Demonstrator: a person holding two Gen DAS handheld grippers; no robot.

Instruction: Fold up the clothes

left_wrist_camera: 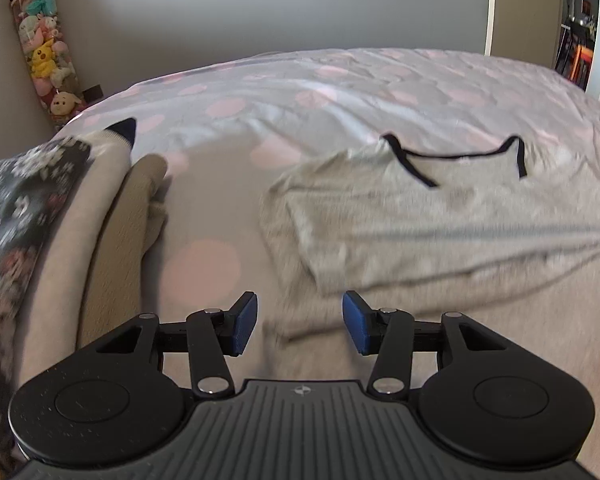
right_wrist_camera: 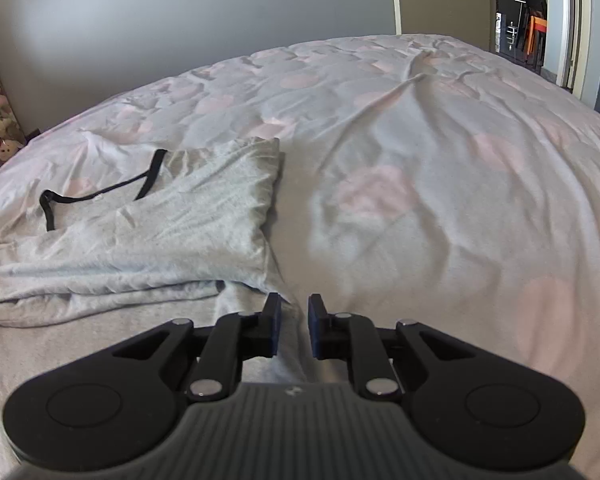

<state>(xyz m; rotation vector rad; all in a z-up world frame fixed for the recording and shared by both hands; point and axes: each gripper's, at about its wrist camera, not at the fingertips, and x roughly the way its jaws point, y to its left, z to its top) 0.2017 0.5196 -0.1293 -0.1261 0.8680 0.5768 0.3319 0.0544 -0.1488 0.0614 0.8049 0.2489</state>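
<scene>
— Grey knit, black trim at the neck: that is the top (left_wrist_camera: 440, 216), lying partly folded on the bed (left_wrist_camera: 340, 92). From the left wrist view it spreads from twelve to three o'clock of the left gripper (left_wrist_camera: 299, 328).

— And the gripper itself?

— Its blue pads (left_wrist_camera: 246, 326) stand wide apart with nothing between them, low over the cloth's near edge. The picture is blurred there, so I cannot tell whether they touch it.

— What lies at nine o'clock?

— A pile of clothes (left_wrist_camera: 40, 220): a dark flowered piece on top, beige ones beside it. At eleven o'clock, against the wall, stands a clear tube of plush toys (left_wrist_camera: 44, 48).

— The other side?

— In the right wrist view the top (right_wrist_camera: 160, 220) sits from nine to eleven o'clock, one side turned in over the body. The right gripper (right_wrist_camera: 294, 326) has a narrow gap between its jaws, holding nothing, just past the top's right corner. The spotted cover fills everything from twelve to three o'clock, creased. A doorway (right_wrist_camera: 532, 12) shows at one o'clock.
</scene>
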